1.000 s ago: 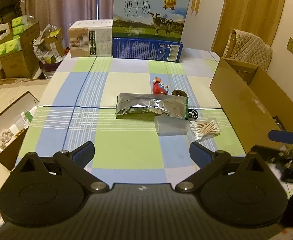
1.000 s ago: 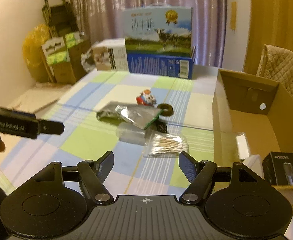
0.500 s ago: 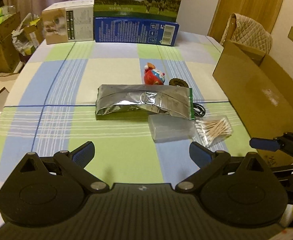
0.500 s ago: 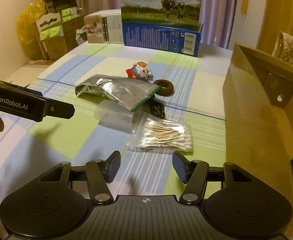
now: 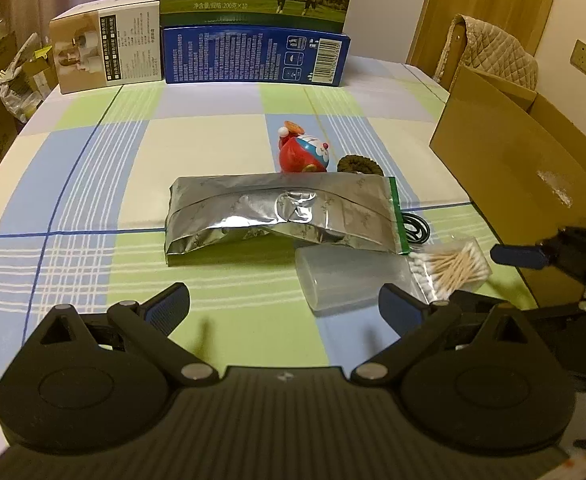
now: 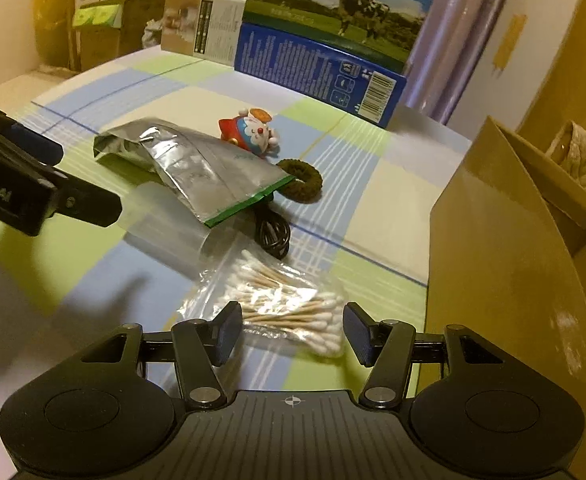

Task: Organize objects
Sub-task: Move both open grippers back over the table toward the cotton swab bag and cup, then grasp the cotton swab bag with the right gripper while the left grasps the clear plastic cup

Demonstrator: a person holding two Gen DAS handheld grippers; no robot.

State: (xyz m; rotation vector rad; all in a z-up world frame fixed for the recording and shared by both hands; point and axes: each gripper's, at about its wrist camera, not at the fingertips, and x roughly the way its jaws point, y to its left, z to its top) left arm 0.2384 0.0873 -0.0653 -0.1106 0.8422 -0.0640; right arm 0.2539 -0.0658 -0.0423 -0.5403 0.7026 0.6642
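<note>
- hovering low over the checked tablecloth [image 6: 93, 264], the right gripper [image 6: 291, 330] has its jaws spread wide, nothing held; the bag of cotton swabs [image 6: 281, 304] lies flat on the cloth right between and just ahead of the two fingertips, not touching either pad as far as can be seen.
- left gripper [image 5: 285, 304] also wide apart & empty, above the cloth; the clear plastic cup [image 5: 349, 276] lies on its side just ahead of its right fingertip, the foil pouch [image 5: 281, 212] further fwd, roughly centred on the gap.
- swab bag in left view [image 5: 453, 266] sits to the right of the cup, touching or overlapping its end; right gripper's blue-tipped finger [image 5: 521, 256] shows just beside it.
- foil pouch [image 6: 197, 168] has a green zip edge; its corner lies over the cup [image 6: 173, 232] and over a coiled black cable [image 6: 273, 232].
- red/blue toy figure [image 5: 303, 152] sits just behind the pouch, brown hair tie [image 5: 359, 165] beside it on the right.
- open cardboard box [image 6: 505, 240] stands at the right edge of the table, near the swabs.
- milk carton box [image 5: 257, 20] and a smaller printed box [image 5: 107, 56] stand at the far end.
</note>
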